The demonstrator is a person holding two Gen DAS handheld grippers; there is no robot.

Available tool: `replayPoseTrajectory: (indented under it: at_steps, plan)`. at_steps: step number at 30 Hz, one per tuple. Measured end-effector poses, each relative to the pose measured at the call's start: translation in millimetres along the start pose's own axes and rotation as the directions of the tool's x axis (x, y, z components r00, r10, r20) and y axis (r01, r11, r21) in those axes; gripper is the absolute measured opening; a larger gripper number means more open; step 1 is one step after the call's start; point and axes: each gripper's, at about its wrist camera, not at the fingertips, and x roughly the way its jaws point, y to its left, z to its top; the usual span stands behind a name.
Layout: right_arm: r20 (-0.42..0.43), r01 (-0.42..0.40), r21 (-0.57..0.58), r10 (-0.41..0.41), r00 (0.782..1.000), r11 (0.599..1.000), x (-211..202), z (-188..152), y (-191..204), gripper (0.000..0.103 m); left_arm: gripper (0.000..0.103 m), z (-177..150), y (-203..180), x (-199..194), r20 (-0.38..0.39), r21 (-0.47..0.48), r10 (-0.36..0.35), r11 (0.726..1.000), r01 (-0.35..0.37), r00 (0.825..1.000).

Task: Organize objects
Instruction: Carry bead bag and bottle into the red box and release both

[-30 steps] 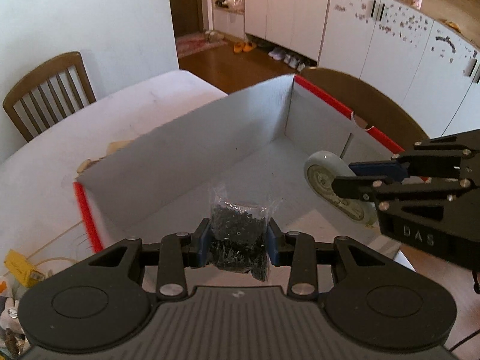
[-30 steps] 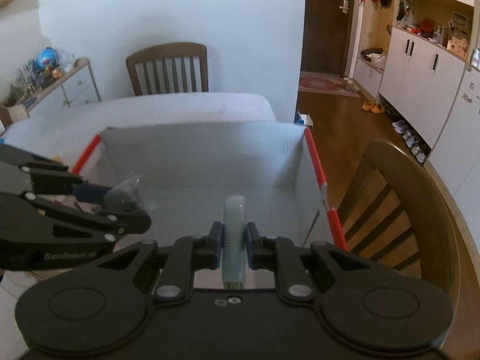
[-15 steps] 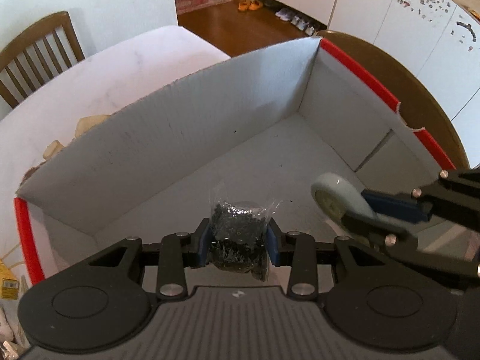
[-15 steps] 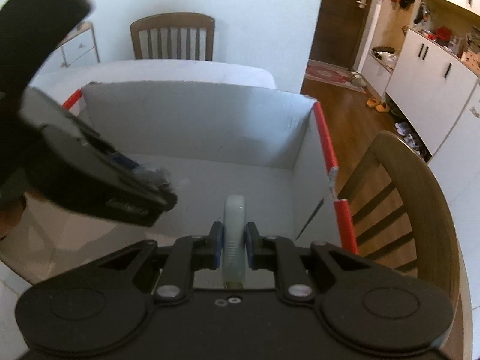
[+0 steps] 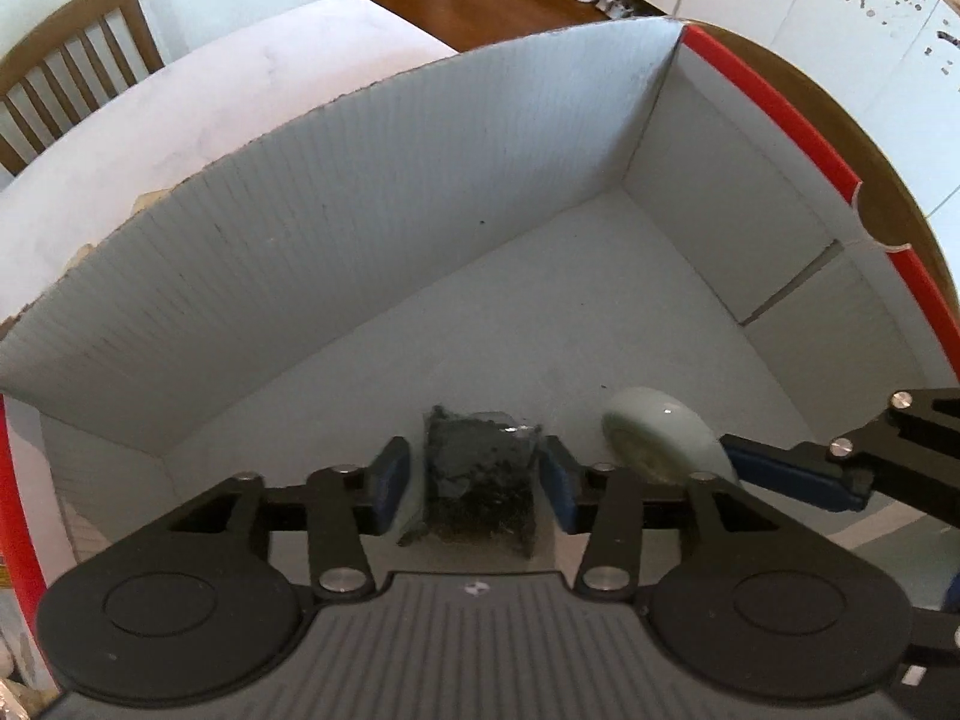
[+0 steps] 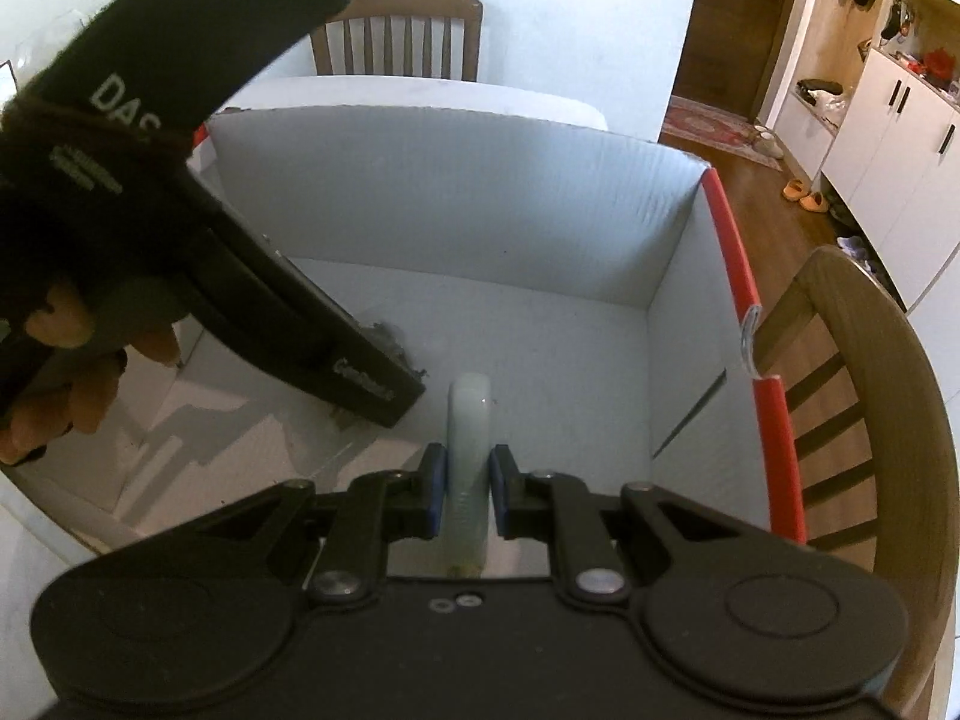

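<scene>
- L gripper (image 5: 474, 483) jaws opening, bag (image 5: 480, 480) between, pads off it; let it drop inside box (image 5: 360, 210) before lifting
- R gripper (image 6: 469, 495) clamps wheel (image 6: 471, 450); lower to floor, then release

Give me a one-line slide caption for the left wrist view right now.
Left gripper opening around a bag of black screws inside the white box, right gripper alongside clamping a pale wheel.

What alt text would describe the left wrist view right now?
The left gripper is opening over the floor of a white cardboard box, a clear bag of small black parts between its blue pads. To the right, the right gripper holds a pale wheel.
</scene>
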Motion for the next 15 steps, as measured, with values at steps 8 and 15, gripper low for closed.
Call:
replayPoseTrajectory:
  at_steps: [8, 15]
  plan:
    - [0.016, -0.038, 0.017, 0.037, 0.999, 0.999, -8, 0, -11, 0.028, 0.063, -3, 1, -8, 0.029, -0.022, 0.016, 1.0, -0.016, 0.999]
    - [0.06, -0.075, 0.032, 0.073, 0.996, 0.997, -29, 0, -13, 0.044, 0.065, -17, 14, -41, 0.112, -0.067, 0.001, 0.998, 0.006, 0.994]
